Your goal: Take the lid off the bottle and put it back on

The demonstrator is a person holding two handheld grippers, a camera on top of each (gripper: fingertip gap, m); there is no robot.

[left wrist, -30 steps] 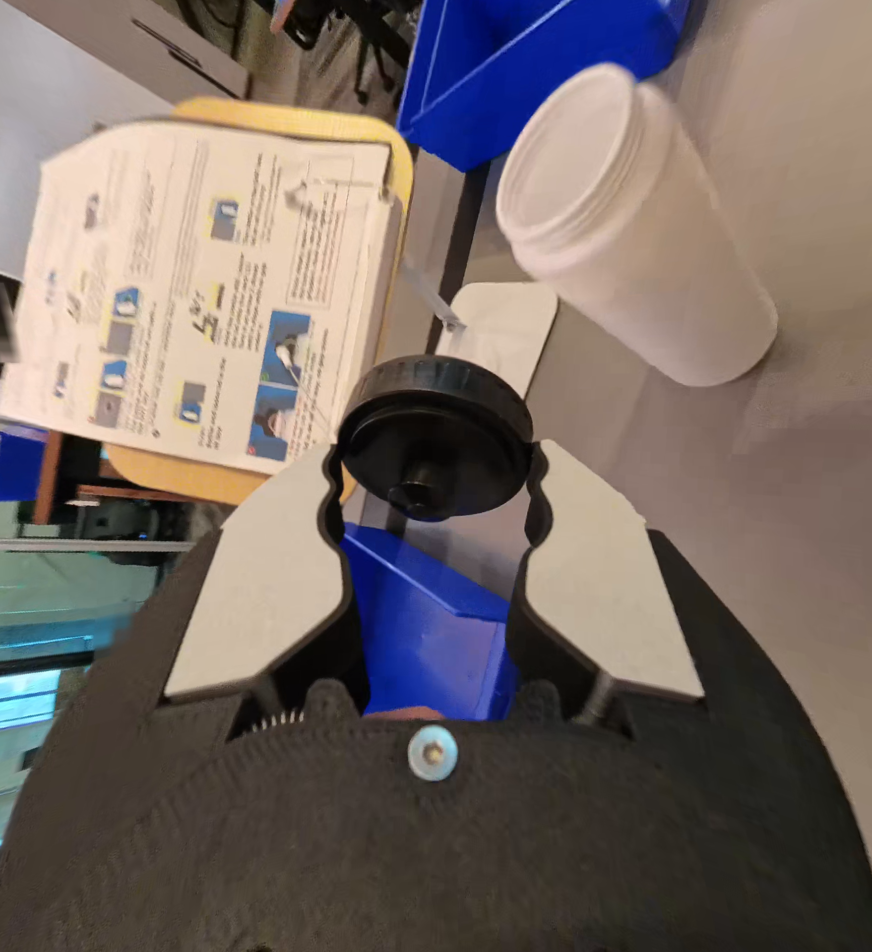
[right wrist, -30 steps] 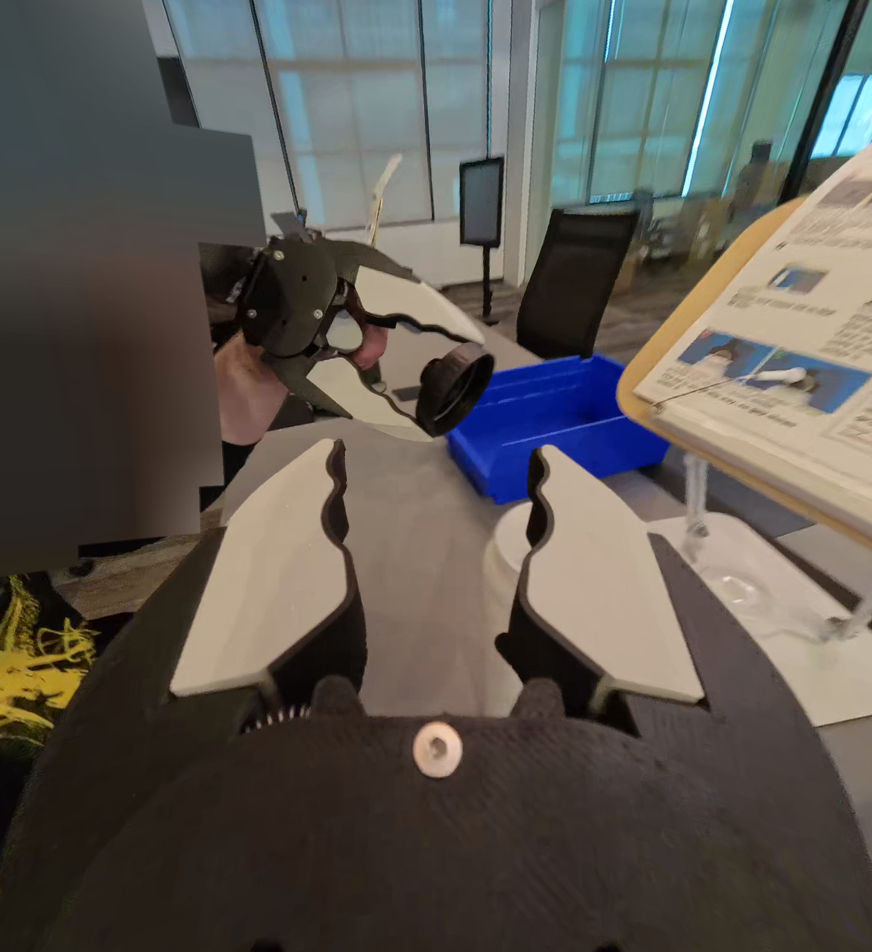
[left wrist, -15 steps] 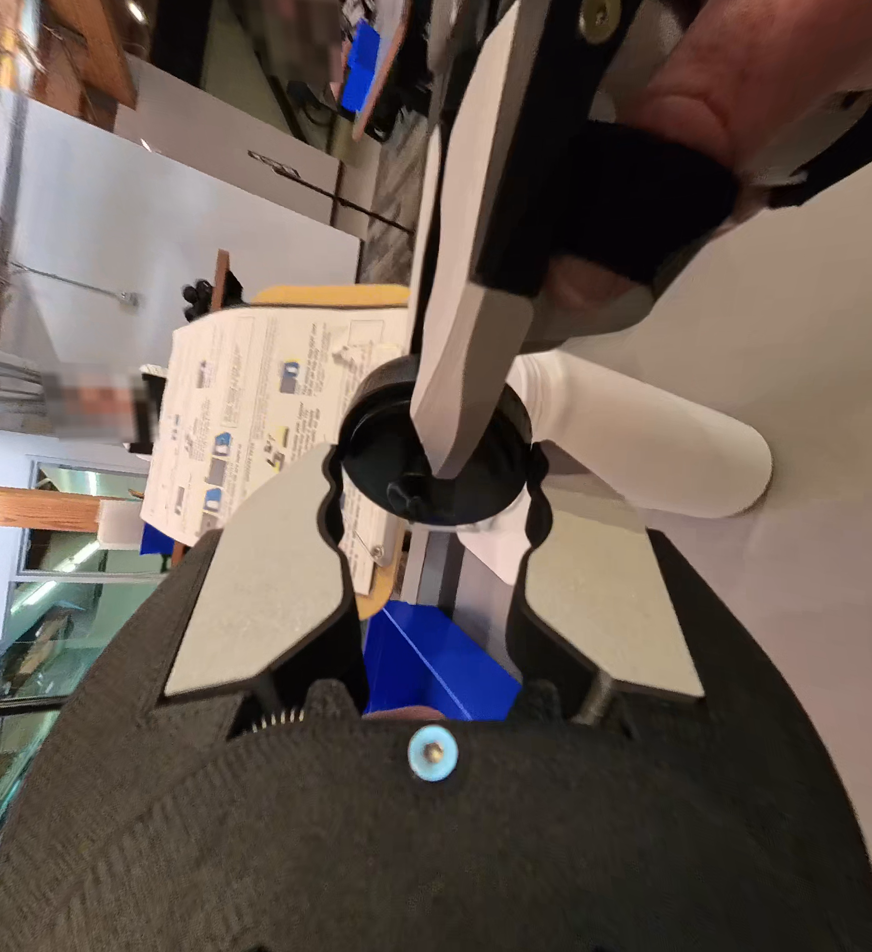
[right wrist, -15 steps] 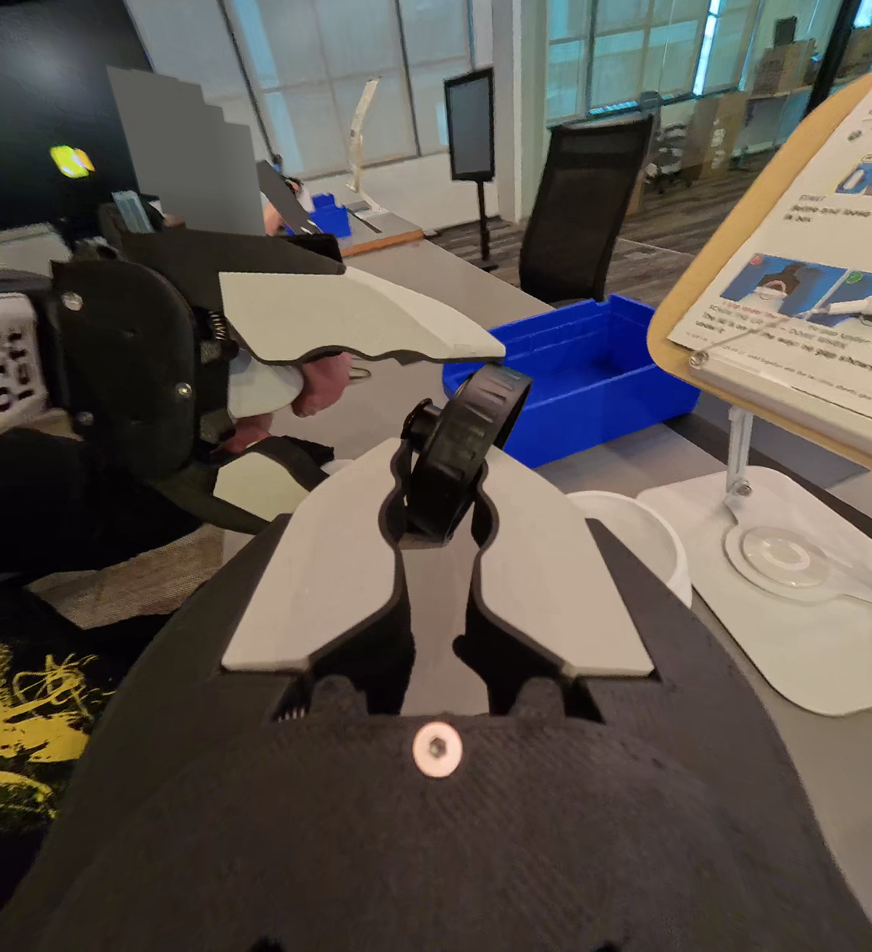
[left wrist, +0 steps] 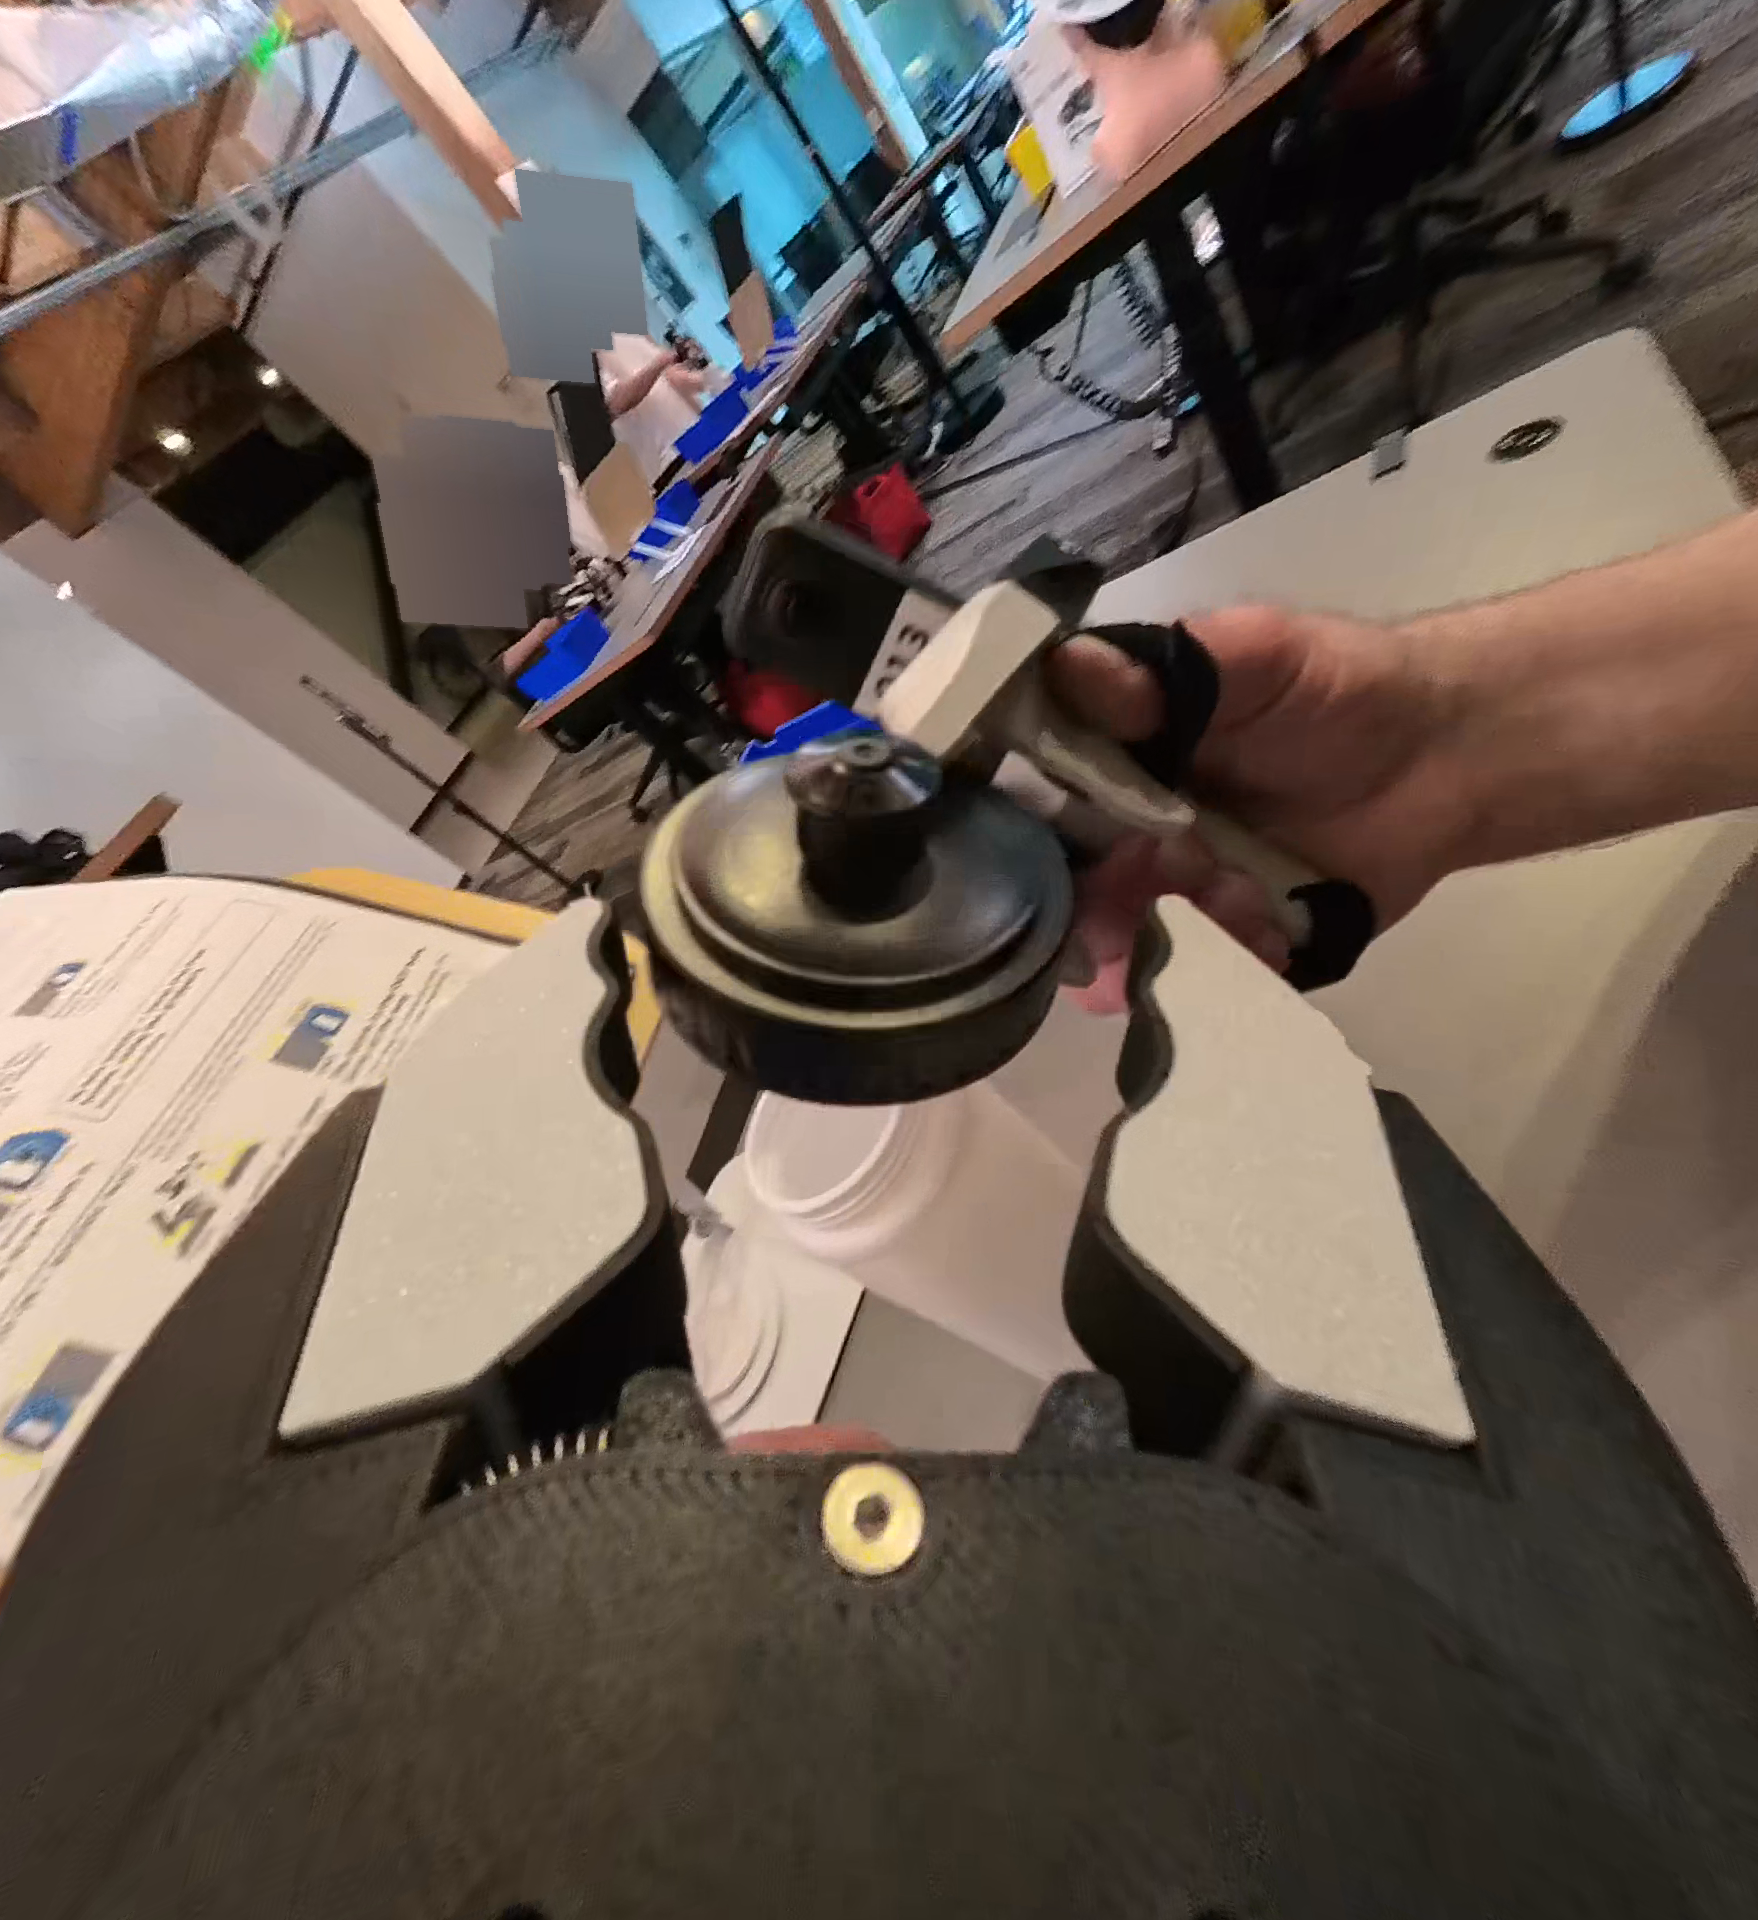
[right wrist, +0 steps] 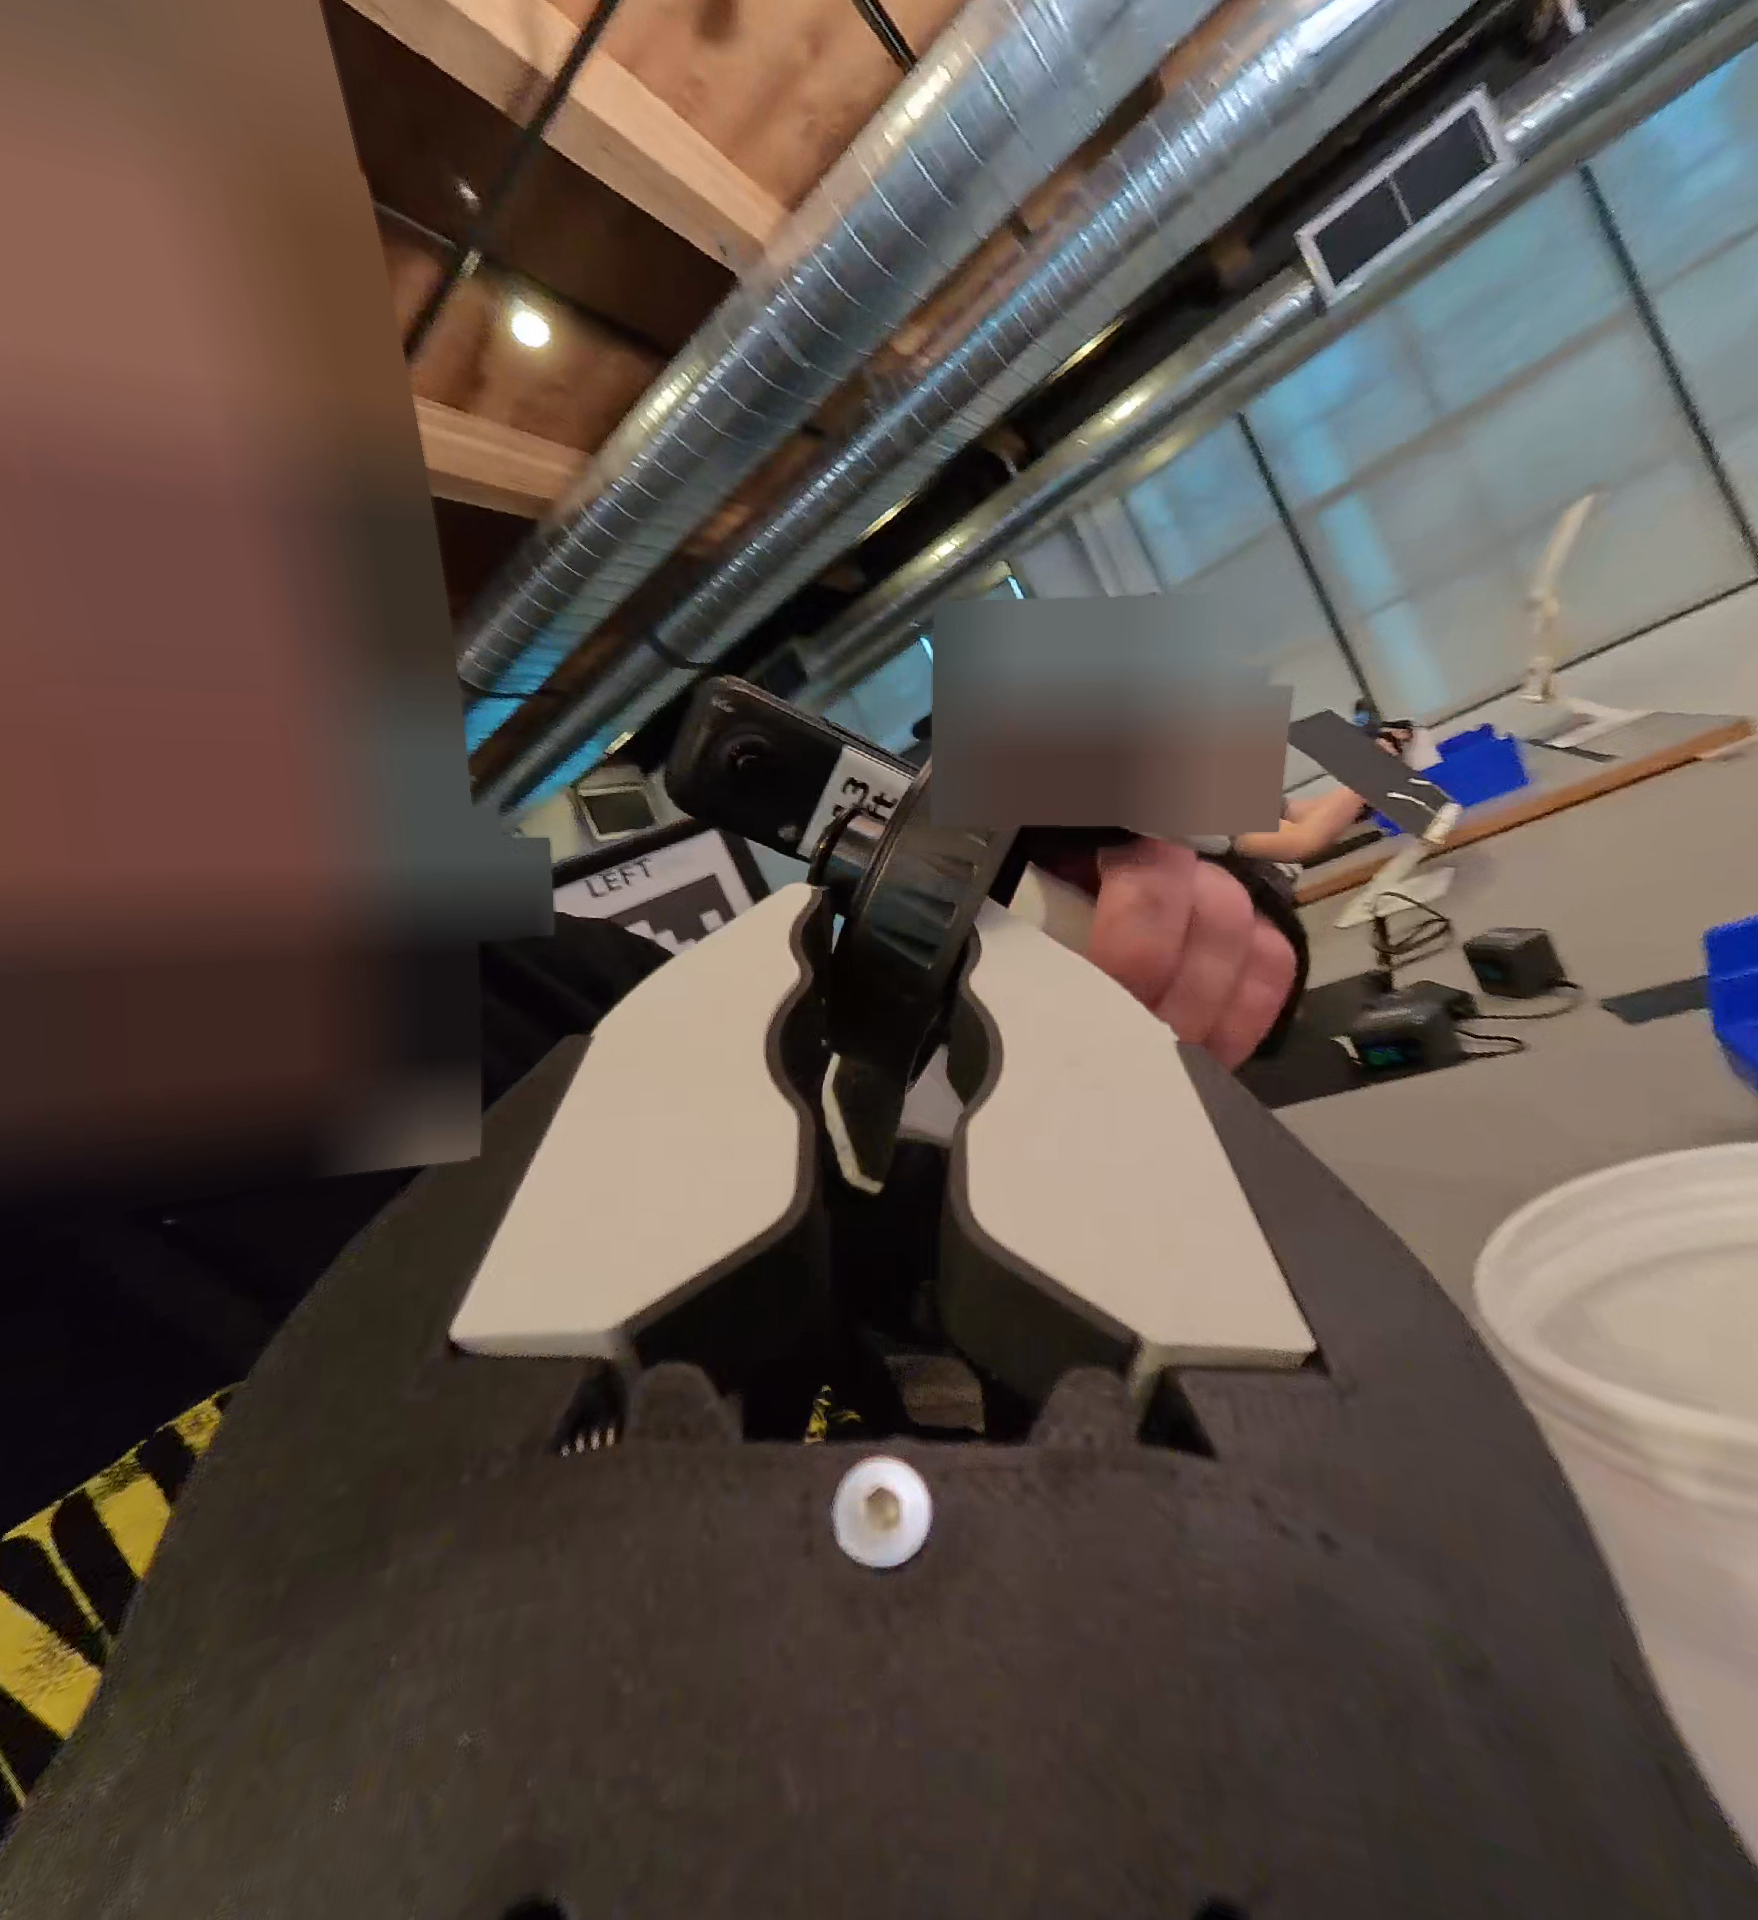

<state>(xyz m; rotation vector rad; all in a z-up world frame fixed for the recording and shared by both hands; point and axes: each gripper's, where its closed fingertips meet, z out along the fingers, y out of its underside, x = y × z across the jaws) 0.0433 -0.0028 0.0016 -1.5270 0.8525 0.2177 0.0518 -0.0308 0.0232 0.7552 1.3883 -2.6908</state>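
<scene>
While the black lid (left wrist: 854,935) is hanging between both tools: the right gripper (right wrist: 890,935) is pinching it across its thickness, its fingers nearly closed on it. The left gripper (left wrist: 870,966) is bracketing the rim with fingers spread wide; a sliver of gap is showing at the 3 o'clock finger, so it is probably not clamping.
Bottle: the white bottle (left wrist: 906,1216) is sitting open-mouthed on the table (left wrist: 1685,1195), at 6 o'clock below the lid in the left wrist view and at 4 o'clock in the right wrist view.
Slip risk: the pinch is catching only one edge, so the lid may be pivoting or dropping.
Threading risk: the lid is sitting tilted to the mouth, inviting cross-threading.
Hidden: the lid is covering the right fingers in the left wrist view, the bottle's base is being cut off, and the lid's inner threads are not showing.
</scene>
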